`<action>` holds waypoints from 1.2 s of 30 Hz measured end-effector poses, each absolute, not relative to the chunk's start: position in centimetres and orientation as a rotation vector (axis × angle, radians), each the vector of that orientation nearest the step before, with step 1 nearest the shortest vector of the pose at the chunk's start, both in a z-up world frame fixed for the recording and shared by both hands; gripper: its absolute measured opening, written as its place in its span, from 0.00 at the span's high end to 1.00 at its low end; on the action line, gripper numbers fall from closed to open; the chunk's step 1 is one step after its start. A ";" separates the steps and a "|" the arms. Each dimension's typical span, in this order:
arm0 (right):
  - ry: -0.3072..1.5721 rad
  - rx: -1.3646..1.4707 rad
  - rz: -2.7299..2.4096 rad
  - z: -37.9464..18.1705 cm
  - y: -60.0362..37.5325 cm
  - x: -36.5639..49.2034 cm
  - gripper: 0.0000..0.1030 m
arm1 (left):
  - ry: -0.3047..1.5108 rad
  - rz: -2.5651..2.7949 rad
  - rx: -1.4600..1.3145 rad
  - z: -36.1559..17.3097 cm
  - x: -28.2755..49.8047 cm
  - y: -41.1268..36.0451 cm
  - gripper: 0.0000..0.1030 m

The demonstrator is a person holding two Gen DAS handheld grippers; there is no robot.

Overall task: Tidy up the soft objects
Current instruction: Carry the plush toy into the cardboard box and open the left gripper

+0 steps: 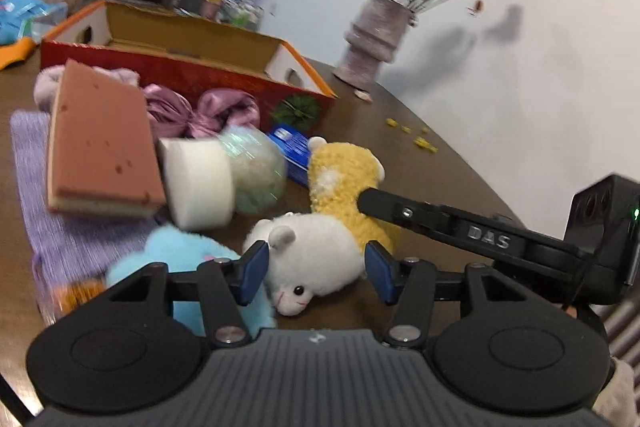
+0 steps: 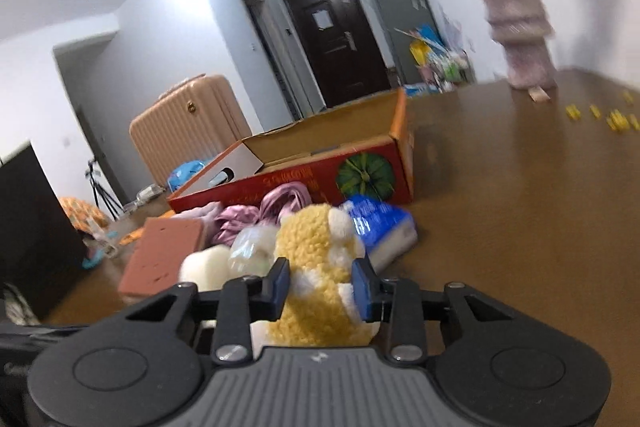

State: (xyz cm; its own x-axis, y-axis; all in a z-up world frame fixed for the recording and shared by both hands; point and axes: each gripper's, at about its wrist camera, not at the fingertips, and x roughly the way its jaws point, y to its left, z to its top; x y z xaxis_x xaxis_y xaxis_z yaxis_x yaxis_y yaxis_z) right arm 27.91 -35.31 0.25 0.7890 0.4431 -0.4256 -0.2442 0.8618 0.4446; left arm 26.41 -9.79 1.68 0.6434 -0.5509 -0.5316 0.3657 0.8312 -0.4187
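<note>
A white plush animal lies on the brown table, and my left gripper is shut on it, a blue pad against each side. Behind it lies a yellow plush; one black finger of the right gripper reaches onto it. In the right wrist view my right gripper is shut on that yellow plush, which bulges between the pads. A blue plush, brown sponge, white foam block, wrapped pale ball and purple satin scrunchies lie to the left.
An open red cardboard box stands behind the pile. A blue tissue pack lies near it, and a lilac cloth lies under the sponge. A vase of flowers and small yellow bits are at the right.
</note>
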 end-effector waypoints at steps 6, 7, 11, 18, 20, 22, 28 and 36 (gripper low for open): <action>0.512 0.429 0.317 0.5 -37.8 23.4 0.55 | 0.688 -0.494 -0.206 1.9 23.9 -11.9 0.31; 0.515 0.436 0.316 0.3 -38.1 23.4 0.47 | 0.703 -0.492 -0.214 1.7 24.2 -12.2 0.31; 0.531 0.472 0.327 -0.5 -38.3 24.0 0.45 | 0.716 -0.455 -0.222 1.4 25.1 -12.7 0.30; 0.560 0.549 0.354 -1.6 -38.3 26.1 0.55 | 0.749 -0.453 -0.297 1.2 27.7 -12.8 0.36; 0.559 0.550 0.352 -1.6 -38.3 26.3 0.61 | 0.753 -0.461 -0.318 1.2 27.9 -12.9 0.40; 0.559 0.551 0.344 -1.5 -38.6 26.5 0.64 | 0.757 -0.466 -0.342 1.3 28.1 -13.0 0.44; 0.463 0.521 0.363 2.8 -38.6 27.8 0.66 | 0.628 -0.505 -0.395 5.3 29.4 -12.3 0.44; 0.382 0.443 0.424 9.1 -35.6 40.7 0.66 | 0.561 -0.464 -0.487 10.7 41.3 -8.7 0.47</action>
State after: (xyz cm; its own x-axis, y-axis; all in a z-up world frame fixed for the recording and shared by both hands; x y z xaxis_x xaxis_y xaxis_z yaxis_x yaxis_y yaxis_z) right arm 40.72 -35.57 9.12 0.8441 0.4691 -0.2598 -0.3071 0.8200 0.4830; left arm 41.28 -8.65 10.66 0.7515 -0.5352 -0.3857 0.2792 0.7878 -0.5490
